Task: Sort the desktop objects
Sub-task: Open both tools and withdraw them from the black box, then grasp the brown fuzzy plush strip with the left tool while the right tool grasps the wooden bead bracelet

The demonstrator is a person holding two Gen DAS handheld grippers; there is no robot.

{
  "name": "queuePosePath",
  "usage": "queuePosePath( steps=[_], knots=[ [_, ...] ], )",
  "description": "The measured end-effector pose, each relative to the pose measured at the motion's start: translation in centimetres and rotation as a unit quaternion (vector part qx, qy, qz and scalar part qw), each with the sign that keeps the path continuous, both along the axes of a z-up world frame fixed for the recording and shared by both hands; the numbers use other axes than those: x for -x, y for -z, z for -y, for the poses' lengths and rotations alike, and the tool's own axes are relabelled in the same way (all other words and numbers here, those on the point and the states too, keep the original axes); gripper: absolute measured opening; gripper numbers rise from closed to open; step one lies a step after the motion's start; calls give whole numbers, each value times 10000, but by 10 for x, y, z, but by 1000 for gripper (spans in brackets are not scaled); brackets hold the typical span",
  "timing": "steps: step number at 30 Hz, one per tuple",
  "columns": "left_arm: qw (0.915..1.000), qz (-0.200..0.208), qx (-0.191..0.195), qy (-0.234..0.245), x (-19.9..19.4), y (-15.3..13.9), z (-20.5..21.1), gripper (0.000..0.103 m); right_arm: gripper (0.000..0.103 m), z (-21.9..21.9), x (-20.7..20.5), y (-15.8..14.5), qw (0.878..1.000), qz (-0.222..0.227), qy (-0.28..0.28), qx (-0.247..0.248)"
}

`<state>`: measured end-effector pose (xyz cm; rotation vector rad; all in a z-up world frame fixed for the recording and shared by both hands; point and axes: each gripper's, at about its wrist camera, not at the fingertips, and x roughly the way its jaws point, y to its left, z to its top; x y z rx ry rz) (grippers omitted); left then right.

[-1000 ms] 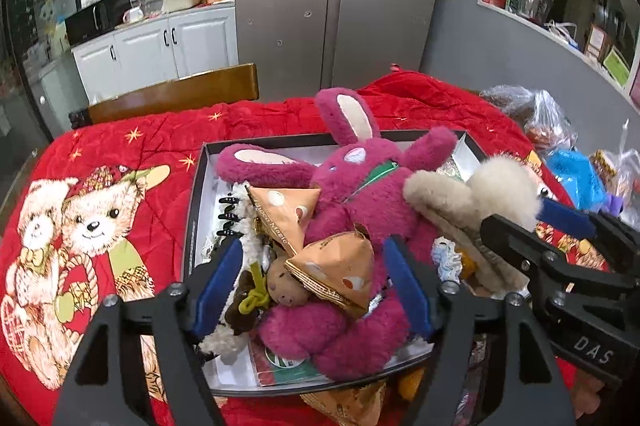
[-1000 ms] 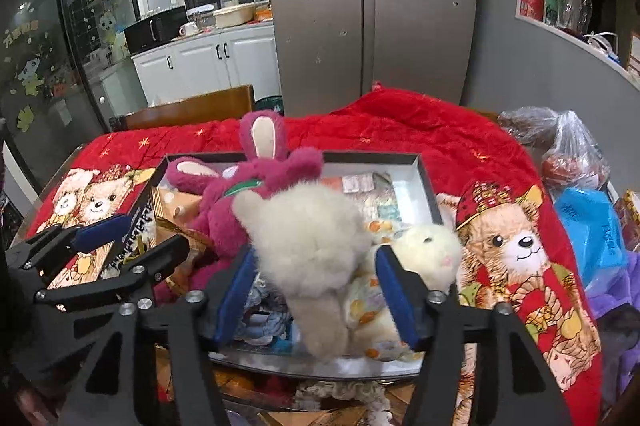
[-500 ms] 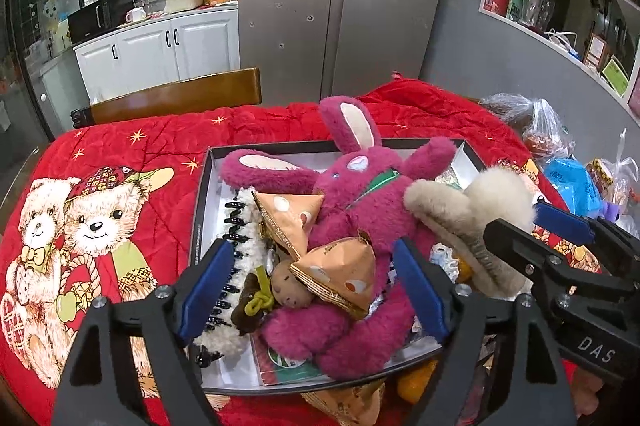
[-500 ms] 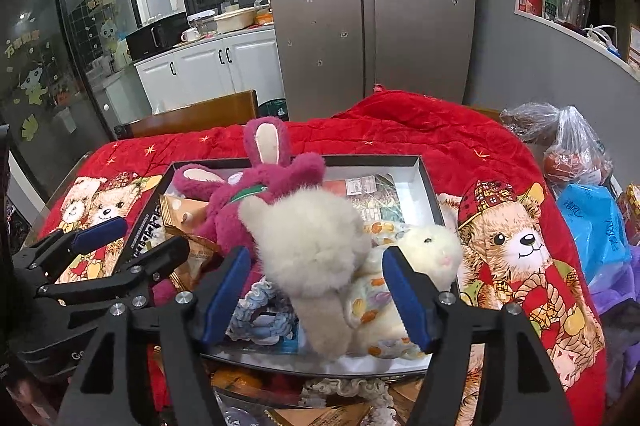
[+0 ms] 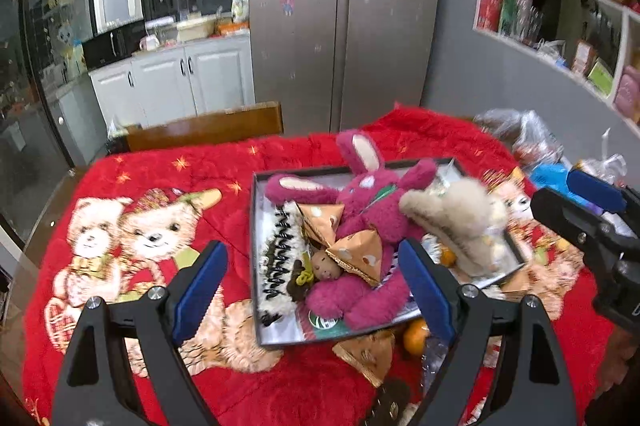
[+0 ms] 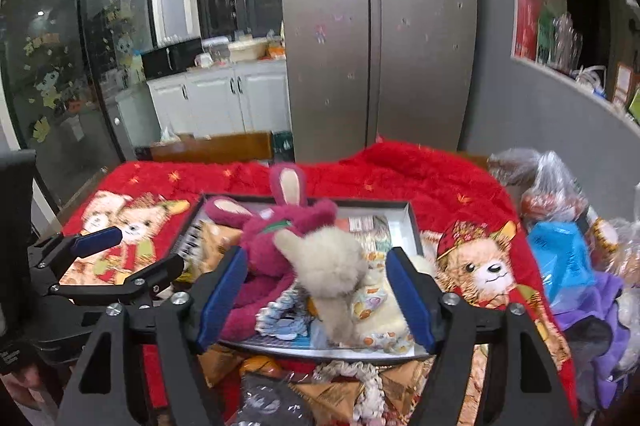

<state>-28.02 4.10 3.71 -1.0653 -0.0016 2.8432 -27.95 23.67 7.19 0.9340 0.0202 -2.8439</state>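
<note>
My left gripper point(image 5: 314, 288) jaws are opening, nothing clamped; same for my right gripper point(image 6: 316, 296), empty above the toys. Magenta plush rabbit point(image 5: 372, 222) and beige plush toy point(image 6: 328, 262) lie in the black-rimmed tray point(image 5: 253, 258) on the red bear blanket point(image 5: 160, 194).

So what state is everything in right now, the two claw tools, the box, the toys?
Left gripper: fingers opening, nothing gripped.
Right gripper: fingers opening, nothing gripped.
Box: lidless, piled full.
Pink rabbit: lying in box.
Beige plush: lying on the pile.
Fridge: doors shut.
</note>
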Motion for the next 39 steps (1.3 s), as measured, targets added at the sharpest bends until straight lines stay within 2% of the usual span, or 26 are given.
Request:
queuePosePath(
  steps=[2,6,9,11,13,15,18,22,24,28,33,36,39],
  knots=[
    [9999,-132,-54,28,-17,-15,4,96,79,1,-18,-14,9998,-170,-15,-38],
    [9988,-468,64,90,-60,-40,9,98,79,5,-55,-36,9976,-538,181,-399],
    [9975,-675,197,112,-94,-42,10,103,80,-2,-80,-46,9971,-646,218,-326],
    [9958,-768,504,0,-115,-34,8,103,83,-7,-96,-47,9967,-689,278,-333],
    [9953,-739,615,-104,-135,-16,9,103,84,-9,-116,-38,9945,-753,439,-584],
    [9977,-518,433,-41,-144,5,12,103,84,-16,-138,-21,9925,-787,617,-698],
    [9996,-193,207,24,-147,38,14,103,84,-33,-161,10,9957,-615,542,-425],
    [9996,206,-18,205,-139,69,8,102,84,-47,-161,40,9961,-322,695,-432],
    [9991,275,-109,310,-138,77,3,102,84,-53,-160,49,9970,-243,670,-288],
    [9985,359,15,407,-141,90,-4,102,84,-60,-152,67,9982,-27,606,-38],
    [9976,527,71,438,-136,102,-9,102,84,-55,-141,94,9975,439,501,-226],
    [9971,625,78,423,-131,109,-8,102,84,-55,-137,106,9949,674,598,-459],
    [9964,746,108,381,-127,116,-6,102,84,-64,-134,118,9919,955,701,-462]
  ],
)
